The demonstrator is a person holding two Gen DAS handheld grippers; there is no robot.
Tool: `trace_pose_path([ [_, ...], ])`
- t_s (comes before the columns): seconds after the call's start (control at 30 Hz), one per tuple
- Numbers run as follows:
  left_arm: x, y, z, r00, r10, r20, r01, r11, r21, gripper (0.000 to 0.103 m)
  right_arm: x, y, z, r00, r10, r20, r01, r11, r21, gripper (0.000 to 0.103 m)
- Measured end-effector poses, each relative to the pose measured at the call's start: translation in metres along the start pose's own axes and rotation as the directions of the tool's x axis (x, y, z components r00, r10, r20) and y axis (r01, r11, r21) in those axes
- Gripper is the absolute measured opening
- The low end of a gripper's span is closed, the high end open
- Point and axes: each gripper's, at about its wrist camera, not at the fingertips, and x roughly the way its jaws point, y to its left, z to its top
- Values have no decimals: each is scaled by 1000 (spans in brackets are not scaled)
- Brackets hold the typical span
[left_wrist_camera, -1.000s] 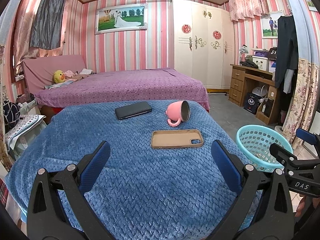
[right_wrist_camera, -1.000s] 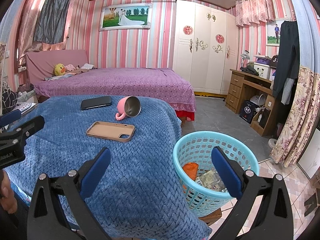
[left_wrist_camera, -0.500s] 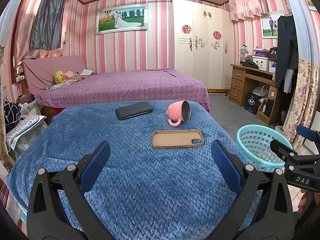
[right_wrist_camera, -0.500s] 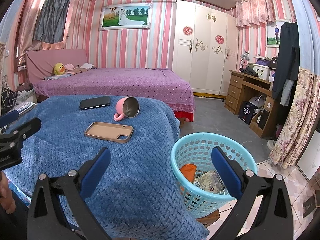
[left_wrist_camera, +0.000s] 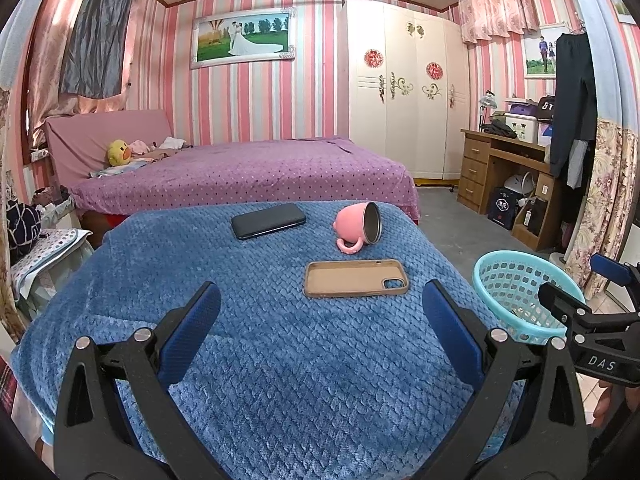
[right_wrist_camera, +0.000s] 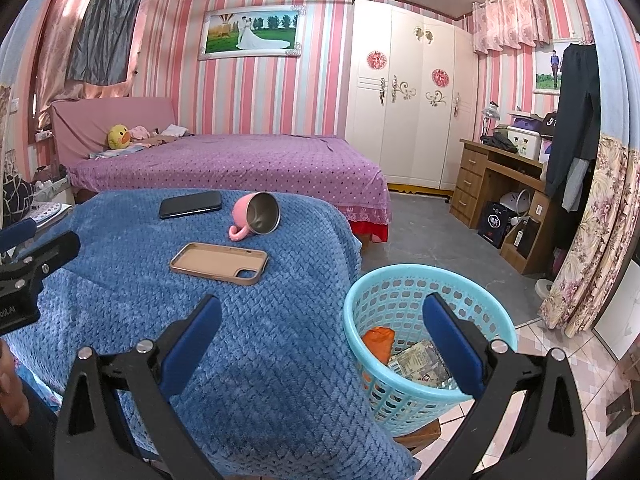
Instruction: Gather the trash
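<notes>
1. Fingers spread wide on the left gripper (left_wrist_camera: 320, 322) — nothing between the blue pads, just the blue blanket (left_wrist_camera: 260, 360) covering the tabletop across the lower half of the frame.
2. Same story on the right gripper (right_wrist_camera: 322, 326): fingers spread apart, holding nothing, one pad over the blanket at lower left, the other over the turquoise basket (right_wrist_camera: 400, 276) at lower right.
3. Inside that basket, an orange crumpled piece (right_wrist_camera: 378, 340) and a printed wrapper (right_wrist_camera: 420, 360) lie at the bottom — trash is in there.
4. In the left wrist view the basket (left_wrist_camera: 516, 276) sits at the right edge of the frame, just beside the blanket's edge, and the right gripper pokes in front of it from the far right.
5. Centre of the frame, a tan phone case (left_wrist_camera: 356, 278) lies flat, open side up.
6. Just above it, a pink mug (left_wrist_camera: 358, 226) lies tipped on its side, steel mouth facing right, handle down towards the case but apart from it.
7. Upper left of the mug, a black phone (left_wrist_camera: 268, 221) lies flat near the blanket's far edge.
8. Beyond, a purple bed (left_wrist_camera: 248, 172) fills the middle of the room, a yellow duck toy (left_wrist_camera: 118, 153) at its left end.
</notes>
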Motion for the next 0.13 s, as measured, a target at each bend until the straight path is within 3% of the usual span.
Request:
trace_pose_path([
  [0.13,1,1,0,1000,0,-2,0,1000,-6,98,0,0,0,1000,-1,-2,1,1000,1,98],
])
